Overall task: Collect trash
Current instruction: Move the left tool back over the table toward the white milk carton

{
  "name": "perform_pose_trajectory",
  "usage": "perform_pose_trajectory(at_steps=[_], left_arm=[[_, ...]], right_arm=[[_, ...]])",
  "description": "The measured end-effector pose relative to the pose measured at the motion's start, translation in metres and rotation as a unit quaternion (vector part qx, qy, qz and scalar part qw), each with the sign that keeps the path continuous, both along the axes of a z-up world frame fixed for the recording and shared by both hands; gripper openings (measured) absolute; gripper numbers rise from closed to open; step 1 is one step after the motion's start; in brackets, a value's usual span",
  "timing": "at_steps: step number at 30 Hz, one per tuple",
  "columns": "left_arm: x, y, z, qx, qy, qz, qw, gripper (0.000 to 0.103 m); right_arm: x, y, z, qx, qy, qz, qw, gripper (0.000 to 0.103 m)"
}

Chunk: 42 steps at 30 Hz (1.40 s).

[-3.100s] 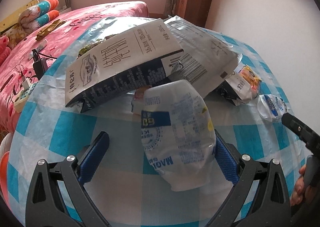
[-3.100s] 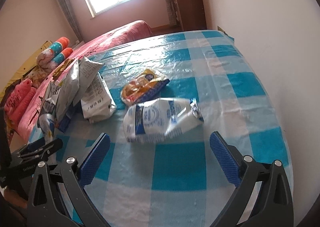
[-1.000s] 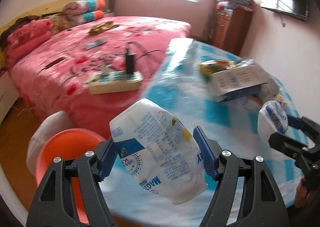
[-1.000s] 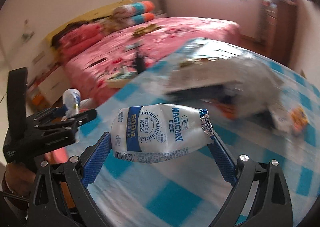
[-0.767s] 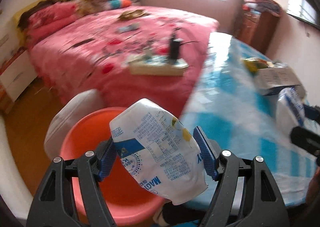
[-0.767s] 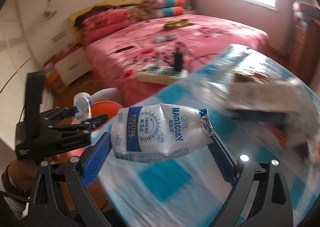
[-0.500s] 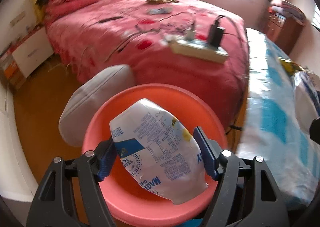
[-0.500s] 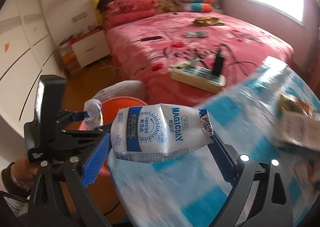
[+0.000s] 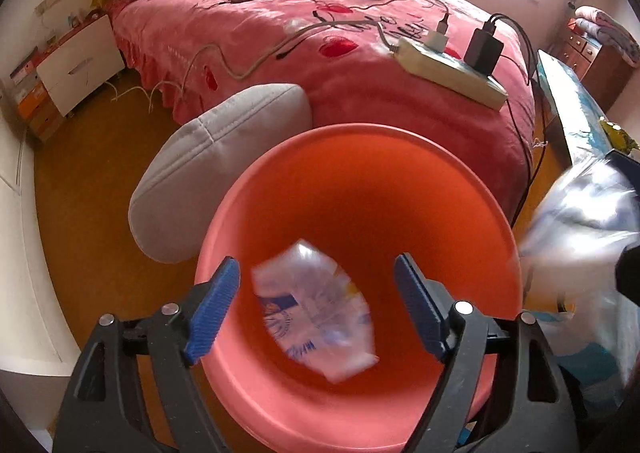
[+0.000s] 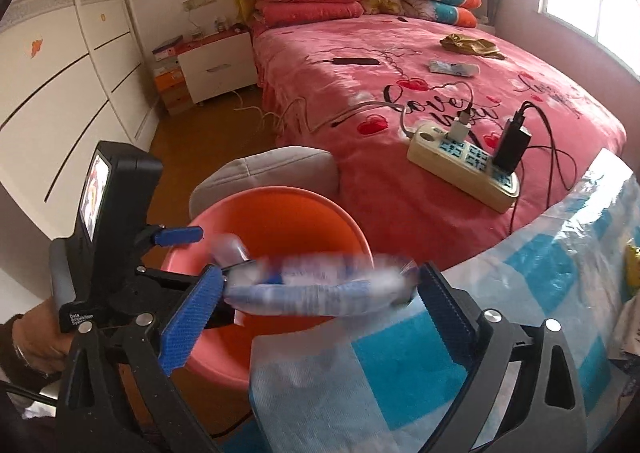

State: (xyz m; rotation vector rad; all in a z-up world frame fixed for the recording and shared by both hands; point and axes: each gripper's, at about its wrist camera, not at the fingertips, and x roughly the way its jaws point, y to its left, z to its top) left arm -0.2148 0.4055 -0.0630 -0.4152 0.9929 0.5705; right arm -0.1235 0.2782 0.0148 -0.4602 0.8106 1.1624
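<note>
Hovering directly above the orange basin (image 9: 360, 193), the left gripper (image 9: 318, 305) has its blue-padded jaws spread wide apart, with nothing between them in contact. A white-and-blue snack wrapper (image 9: 316, 309) appears blurred inside the basin's mouth, clear of both pads, with the orange interior wall visible all around it. The right gripper (image 10: 320, 301) sits at the basin's near rim, over the edge of the table with the blue-checked cloth (image 10: 532, 281). A second white-and-blue wrapper (image 10: 316, 285) spans the gap between its pads, lying crosswise and motion-blurred; whether the pads clamp it or have parted from it cannot be determined. A grey cushion (image 9: 208, 169) lies against the basin's far left side. Behind the basin is the pink bed (image 9: 340, 25), with a cream power strip (image 9: 448, 67) resting on the corner nearest the basin.
</note>
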Motion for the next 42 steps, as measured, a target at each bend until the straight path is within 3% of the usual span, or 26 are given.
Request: perform_pose_trajectory(at_steps=[5,11,22,26,35,42], left_arm=[[0.000,0.002,-0.001,0.003,0.001,0.007,1.0000,0.085],[0.001,0.001,0.005,0.018,-0.014,0.008,0.9997,0.086],[-0.001,-0.020,0.028,0.068,-0.086,-0.036,0.9934,0.087],[0.004,-0.028,0.037,0.055,-0.102,-0.046,0.9922,0.086],[0.025,-0.059,0.046,0.085,-0.038,-0.086,0.9919,0.086],[0.027,-0.084,0.062,0.098,-0.054,-0.112,0.9874,0.087]], right_arm=[[0.005,-0.004,0.002,0.013,0.004,-0.009,1.000,0.097],[0.025,-0.027,0.006,0.039,0.037,-0.063,0.997,0.097],[0.036,-0.078,0.005,0.082,0.054,-0.133,0.986,0.097],[0.037,-0.099,0.012,0.113,0.052,-0.148,0.981,0.097],[0.044,-0.148,0.021,0.159,0.056,-0.192,0.967,0.098],[0.052,-0.173,0.018,0.171,0.103,-0.186,0.962,0.098]])
